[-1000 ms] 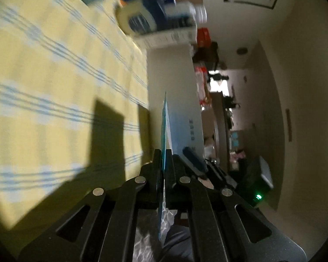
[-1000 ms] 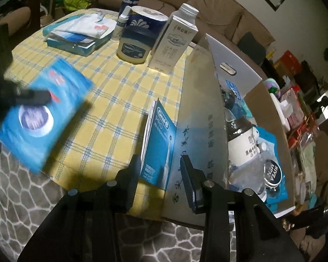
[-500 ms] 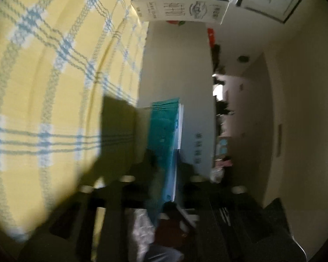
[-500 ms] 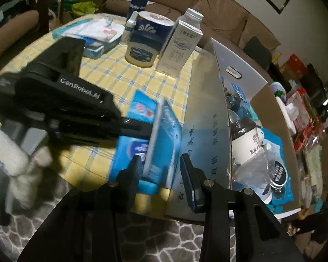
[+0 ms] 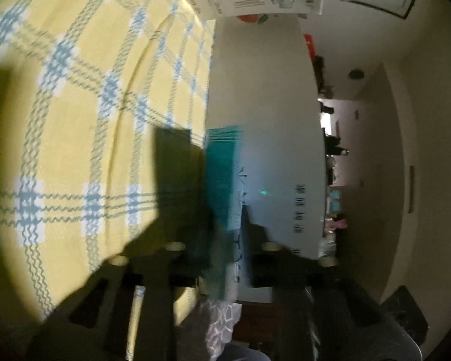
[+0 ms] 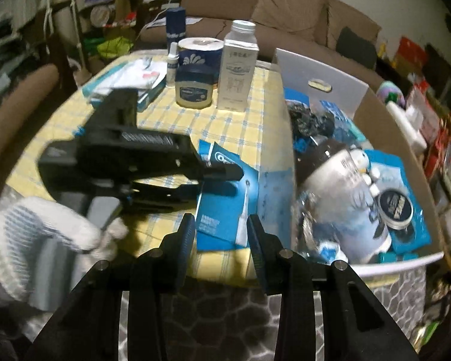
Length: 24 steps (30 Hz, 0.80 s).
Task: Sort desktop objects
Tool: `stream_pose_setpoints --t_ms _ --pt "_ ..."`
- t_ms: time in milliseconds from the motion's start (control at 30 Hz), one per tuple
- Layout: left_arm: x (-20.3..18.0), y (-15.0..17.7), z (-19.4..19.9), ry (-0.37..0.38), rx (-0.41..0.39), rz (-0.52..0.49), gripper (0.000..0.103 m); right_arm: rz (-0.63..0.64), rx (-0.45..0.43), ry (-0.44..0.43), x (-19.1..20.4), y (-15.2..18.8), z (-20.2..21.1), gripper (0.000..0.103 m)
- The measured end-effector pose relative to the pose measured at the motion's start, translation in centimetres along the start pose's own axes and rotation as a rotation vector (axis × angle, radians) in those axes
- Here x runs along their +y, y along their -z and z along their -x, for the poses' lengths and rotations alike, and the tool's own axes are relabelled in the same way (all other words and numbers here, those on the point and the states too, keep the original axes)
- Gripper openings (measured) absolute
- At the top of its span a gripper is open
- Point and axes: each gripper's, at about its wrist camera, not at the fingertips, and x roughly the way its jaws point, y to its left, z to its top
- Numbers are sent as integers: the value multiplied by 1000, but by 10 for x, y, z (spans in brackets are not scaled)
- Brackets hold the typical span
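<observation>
right view alone shows crowded box [image 6: 360,114], gloved hand [image 6: 36,237]

"Oral" partly readable, white on blue toothbrush box [image 6: 225,198] lying on bench. Round dark tin [image 6: 396,209] in storage box: blurred white lettering, unreadable. Milk carton [image 6: 238,69], jar [image 6: 194,91], box wall print: too blurred.

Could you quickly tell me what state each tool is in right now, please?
Left tool: jaws closing, with the blue toothbrush box between them; whether they grip it cannot be told.
Right tool: open, holding nothing.
</observation>
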Motion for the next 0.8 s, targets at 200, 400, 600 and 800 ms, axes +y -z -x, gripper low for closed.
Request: stream_pose_setpoints --t_ms 200,400,600,800 --pt "9 8 17 41 -33 40 5 28 -7 -80 13 14 5 48" --pt "23 14 59 32 -52 41 4 -93 28 -210 17 25 -18 48" --pt "33 17 107 22 -83 49 4 -218 45 -269 11 31 -30 51" --pt "45 26 150 -5 -84 50 4 -276 32 -380 26 27 -56 56"
